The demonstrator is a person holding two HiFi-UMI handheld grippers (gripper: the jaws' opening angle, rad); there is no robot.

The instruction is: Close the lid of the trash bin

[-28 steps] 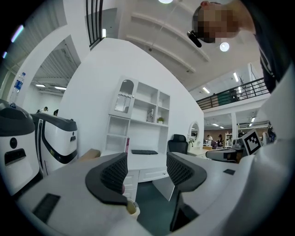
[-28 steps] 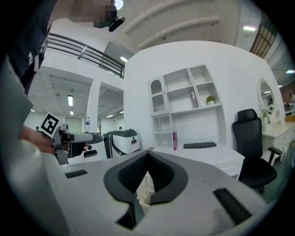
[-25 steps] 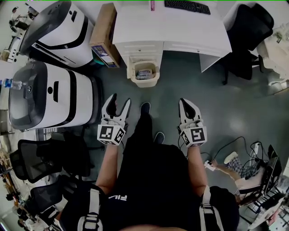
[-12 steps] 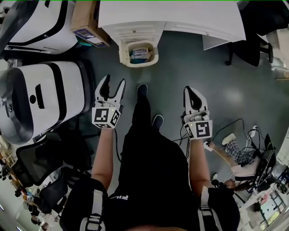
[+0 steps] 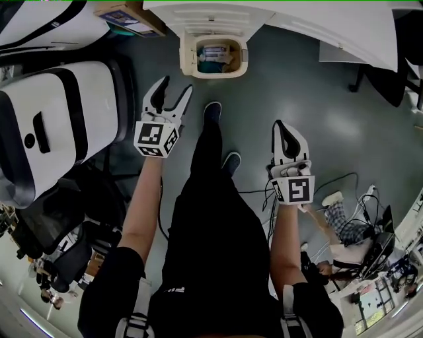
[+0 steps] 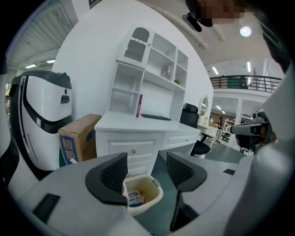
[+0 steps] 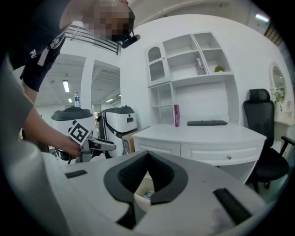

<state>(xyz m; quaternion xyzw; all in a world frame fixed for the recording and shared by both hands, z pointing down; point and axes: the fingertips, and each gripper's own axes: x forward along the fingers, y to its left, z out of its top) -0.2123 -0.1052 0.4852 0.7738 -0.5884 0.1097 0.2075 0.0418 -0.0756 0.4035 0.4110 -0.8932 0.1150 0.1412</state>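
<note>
A cream trash bin [image 5: 215, 56] stands open on the grey floor against the white desk's drawers, with packets inside. I cannot make out its lid. My left gripper [image 5: 175, 86] is open and empty, held just short of the bin and to its left. In the left gripper view the bin [image 6: 143, 196] shows between and below the spread jaws of the left gripper [image 6: 146, 156]. My right gripper [image 5: 281, 125] hangs further back on the right, shut on nothing. In the right gripper view its jaws meet in front of the right gripper [image 7: 147, 156], and a sliver of the bin [image 7: 145, 196] shows below.
The white desk [image 5: 297, 26] spans the top, with a cardboard box [image 5: 129, 14] to its left. Large white machines [image 5: 53, 125] fill the left side. Office chairs [image 5: 46, 231] crowd the lower left. Cables [image 5: 330, 191] lie on the floor at right. The person's shoes [image 5: 213, 112] stand before the bin.
The person has stepped forward, so the bin and desk are nearer. The left gripper has reached ahead toward the bin, still open. The right gripper stays back and shut.
</note>
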